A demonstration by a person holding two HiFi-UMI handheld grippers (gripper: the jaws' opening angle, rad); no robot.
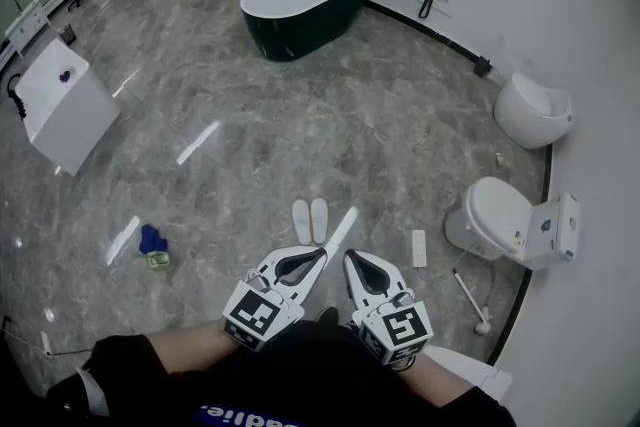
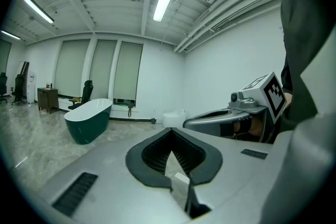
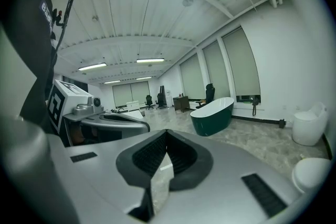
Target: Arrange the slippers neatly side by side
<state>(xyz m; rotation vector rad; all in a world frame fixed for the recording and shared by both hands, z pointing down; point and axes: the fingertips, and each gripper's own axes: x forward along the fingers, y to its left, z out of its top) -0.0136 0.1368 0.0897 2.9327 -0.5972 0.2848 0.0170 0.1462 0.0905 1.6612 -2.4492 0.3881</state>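
Note:
Two white slippers [image 1: 310, 220] lie side by side on the grey marble floor, toes pointing away from me, just beyond the gripper tips in the head view. My left gripper [image 1: 320, 253] and right gripper [image 1: 349, 257] hang close together in front of my body, above the floor and short of the slippers. Both are shut, tips together, with nothing between them. In the left gripper view the left gripper [image 2: 171, 131] points level across the room, and the right gripper [image 3: 167, 132] does the same in its own view. Neither of those two views shows the slippers.
A dark green bathtub [image 1: 308, 0] stands at the far middle. A toilet [image 1: 500, 215] and a second white fixture [image 1: 533, 110] line the right wall. A white cabinet [image 1: 62, 105] is at the left, with a blue cloth [image 1: 151, 239] on the floor below it. A brush [image 1: 470, 300] lies near the toilet.

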